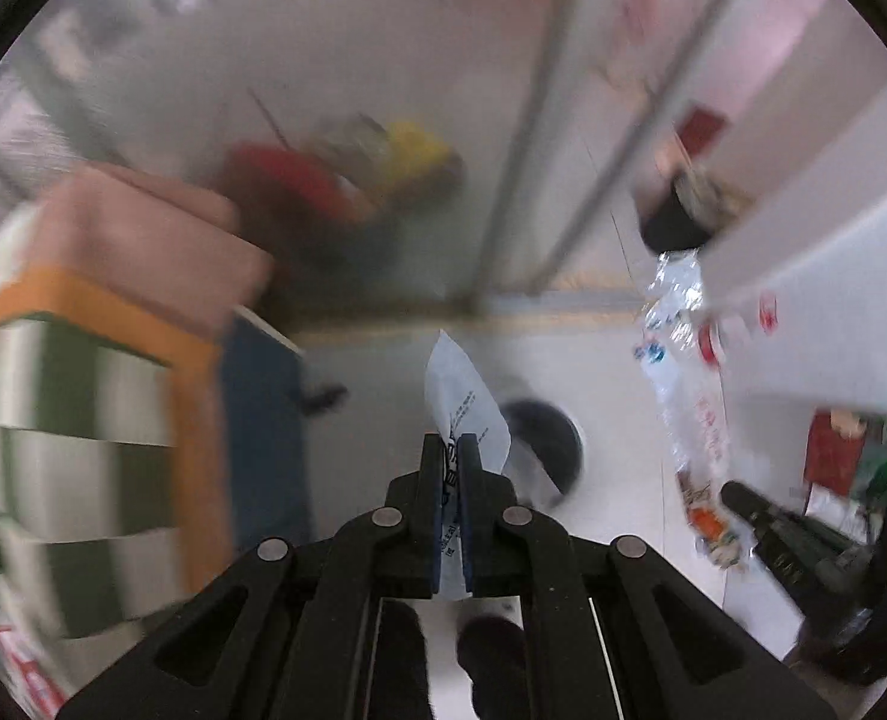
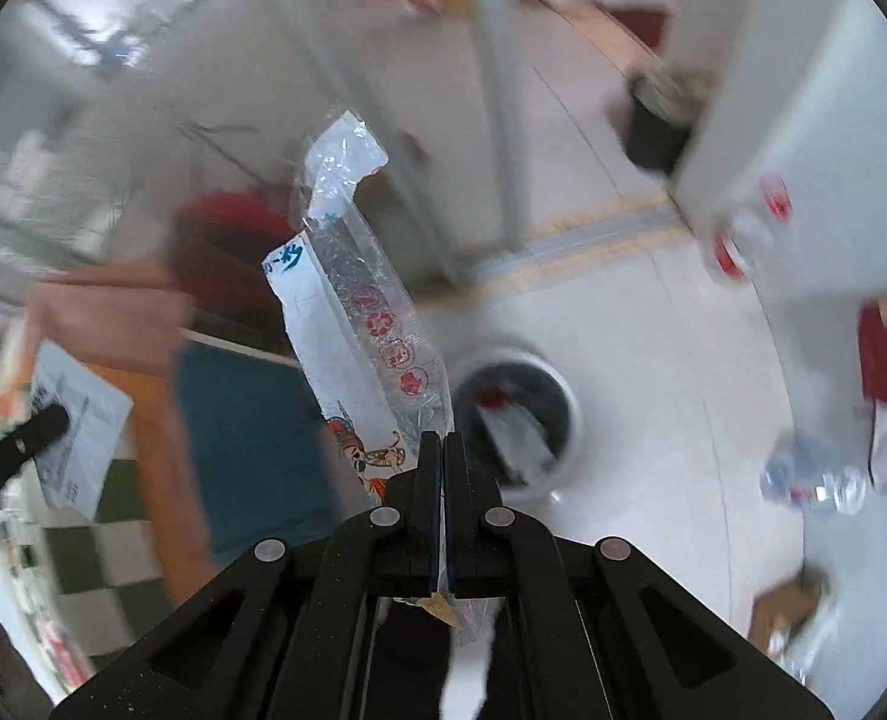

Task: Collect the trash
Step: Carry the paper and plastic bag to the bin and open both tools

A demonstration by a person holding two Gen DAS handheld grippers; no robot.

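Observation:
My left gripper (image 1: 451,441) is shut on a small white printed packet (image 1: 461,396) that sticks up past its fingertips. My right gripper (image 2: 441,438) is shut on a long clear plastic wrapper (image 2: 359,300) with red stamps and a cartoon print. Both are held above a round dark trash bin (image 2: 515,414) with a white rim on the white floor; it also shows in the left wrist view (image 1: 548,447). The right gripper and its wrapper (image 1: 692,384) show at the right of the left wrist view. The left gripper and packet (image 2: 74,426) show at the left of the right wrist view.
A table with a checked cloth (image 1: 83,462), an orange edge and a pink item (image 1: 155,246) stands at the left. A crushed clear bottle (image 2: 815,480) lies on the floor at the right. A black bin (image 1: 677,222) stands by a white wall farther off. Both views are motion-blurred.

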